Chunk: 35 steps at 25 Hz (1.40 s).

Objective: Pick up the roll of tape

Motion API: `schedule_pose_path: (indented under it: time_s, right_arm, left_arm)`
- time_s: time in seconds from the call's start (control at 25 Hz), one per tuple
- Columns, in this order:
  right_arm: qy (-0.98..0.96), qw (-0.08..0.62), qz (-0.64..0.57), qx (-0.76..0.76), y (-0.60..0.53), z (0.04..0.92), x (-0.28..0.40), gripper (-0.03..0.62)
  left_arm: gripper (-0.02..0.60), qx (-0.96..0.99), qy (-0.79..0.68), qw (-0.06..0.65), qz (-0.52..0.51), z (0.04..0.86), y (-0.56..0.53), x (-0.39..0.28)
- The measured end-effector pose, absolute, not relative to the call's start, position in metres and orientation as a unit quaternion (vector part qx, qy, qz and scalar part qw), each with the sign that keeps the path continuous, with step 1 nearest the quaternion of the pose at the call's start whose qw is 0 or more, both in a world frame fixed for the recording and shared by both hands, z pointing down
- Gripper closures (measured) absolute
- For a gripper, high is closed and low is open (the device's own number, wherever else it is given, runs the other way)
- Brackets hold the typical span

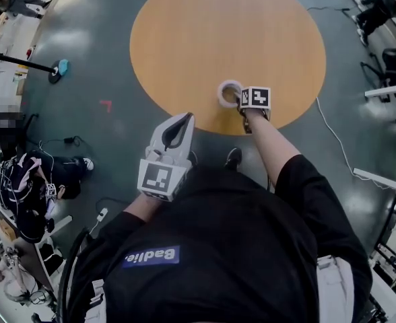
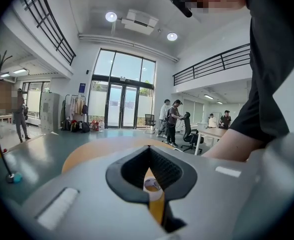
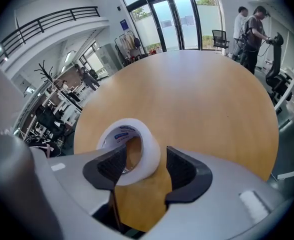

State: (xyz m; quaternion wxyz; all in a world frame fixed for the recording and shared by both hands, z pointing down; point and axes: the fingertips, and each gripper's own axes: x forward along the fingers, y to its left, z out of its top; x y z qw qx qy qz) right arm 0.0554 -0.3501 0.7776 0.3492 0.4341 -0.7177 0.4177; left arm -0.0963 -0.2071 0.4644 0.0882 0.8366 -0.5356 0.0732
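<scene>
Two grippers in play, one per hand. Right gripper (image 3: 146, 152): jaws spread wide, tilted steeply down over the roll of tape (image 3: 137, 125). Its left pad sits over the roll's hole and its right pad stands outside the white wall, so the wall lies between the pads. A gap shows between the right pad and the roll. Nothing clamped; the roll is not gripped.

Left gripper (image 2: 148, 149): jaws closed tip to tip, nothing between them. It is held nearly level in front of the person's black shirt (image 1: 238, 247) and away from the work. Through the slot under its tips the roll shows small, some way off.

Roll: white, with a blue-printed core. It rests on the round tan table (image 3: 202, 89) near the edge on the person's side, its hole facing up toward the head view. The tabletop around it is bare wood colour.

Head view: the right forearm (image 1: 271, 143) stretches out over the table edge, its marker cube (image 1: 255, 97) just beside the roll.

Beyond the table: grey-green floor (image 1: 97, 59) with a small pink mark (image 1: 105, 104) and a white cable (image 1: 333, 134). At the far side are tall glass doors (image 2: 122, 106), a clothes rack (image 3: 132, 41) and several people (image 3: 252, 26) standing by office chairs.
</scene>
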Motion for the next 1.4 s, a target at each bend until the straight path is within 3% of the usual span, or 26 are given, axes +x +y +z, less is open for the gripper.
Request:
schedule_pose_path:
  time_s: [0.52,0.68,1.0,1.4]
  right_arm:
    - [-0.685,0.406,0.44,0.414,-0.361,0.814,0.037,0.339]
    - [-0.674,0.419,0.452,0.407,-0.356,0.821,0.035,0.413]
    - [-0.668,0.441,0.425,0.422,-0.357,0.819,0.047,0.484]
    - [-0.673,0.372,0.451,0.453,-0.355,0.801,0.066,0.491]
  left_arm:
    - [0.566,0.823,-0.555,0.096,0.08,0.479,-0.206,-0.129]
    - [0.566,0.821,-0.557,0.101,0.082,0.479,-0.203,-0.132]
    - [0.566,0.82,-0.558,0.1,0.081,0.478,-0.197,-0.13]
    - [0.566,0.83,-0.545,0.095,0.073,0.473,-0.195,-0.124]
